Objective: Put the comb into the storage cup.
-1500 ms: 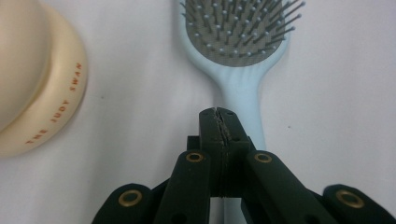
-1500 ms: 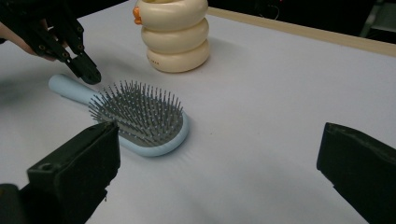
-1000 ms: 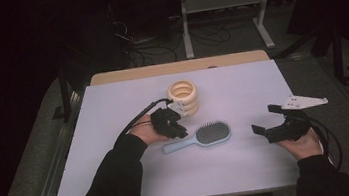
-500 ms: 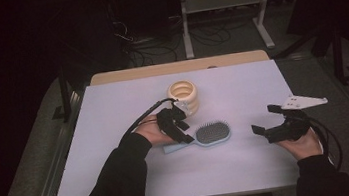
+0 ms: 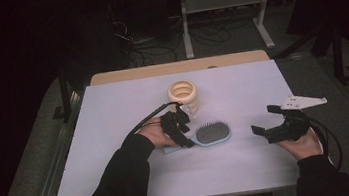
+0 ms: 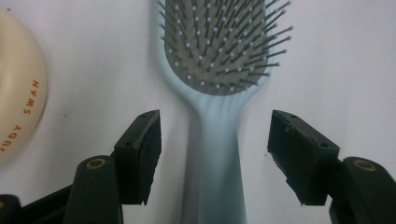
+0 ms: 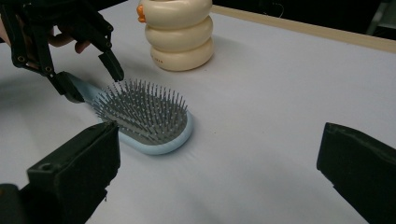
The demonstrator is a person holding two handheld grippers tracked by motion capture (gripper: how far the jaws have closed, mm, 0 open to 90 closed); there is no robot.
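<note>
While left tongs (image 6: pixel 215 156) just opening — hairbrush (image 6: pixel 219 93) handle between, untouched; right tongs (image 7: pixel 224 182) apart.

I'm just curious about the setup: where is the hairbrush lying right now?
In the high view the light blue hairbrush lies bristles-up mid-table, just in front of the cream ringed cup, its handle between the open left gripper's jaws, untouched.

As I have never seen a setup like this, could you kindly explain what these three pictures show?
A person sits at a table covered with a white sheet, holding a black two-jaw tool in each hand. One camera looks down from above; the others ride on each tool. The left tool straddles the handle of the light-blue plastic hairbrush; its jaws have just been opening and do not press it. The right tool hovers open, holding nothing. A cream ringed container stands behind the brush.
</note>
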